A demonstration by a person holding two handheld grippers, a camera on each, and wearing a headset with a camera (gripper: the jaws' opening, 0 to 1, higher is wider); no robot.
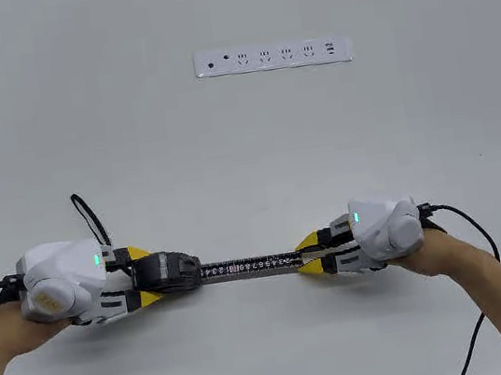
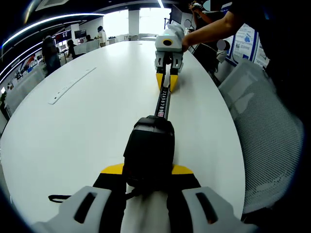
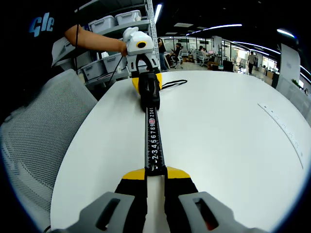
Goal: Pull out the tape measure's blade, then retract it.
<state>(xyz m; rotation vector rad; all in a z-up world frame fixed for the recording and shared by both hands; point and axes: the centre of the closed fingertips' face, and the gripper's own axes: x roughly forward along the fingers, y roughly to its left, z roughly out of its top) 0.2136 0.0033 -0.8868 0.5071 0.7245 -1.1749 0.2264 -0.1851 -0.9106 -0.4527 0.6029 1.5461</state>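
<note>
The black tape measure case point(image 1: 164, 272) lies low over the white table, held between the yellow-tipped fingers of my left gripper point(image 1: 143, 275). In the left gripper view the case point(image 2: 148, 148) sits between the jaws of that gripper point(image 2: 148, 171). Its dark blade point(image 1: 248, 266) with white numerals runs right to my right gripper point(image 1: 310, 254), which is shut on the blade's end. In the right gripper view the blade point(image 3: 152, 138) stretches from the right gripper point(image 3: 155, 173) to the case point(image 3: 149, 87).
A white power strip point(image 1: 271, 56) lies at the far side of the table point(image 1: 254, 149). A black wrist strap point(image 1: 88, 217) loops behind the left gripper. Grey mesh chairs point(image 2: 265, 136) stand by the table's edge. Cables trail from both grippers.
</note>
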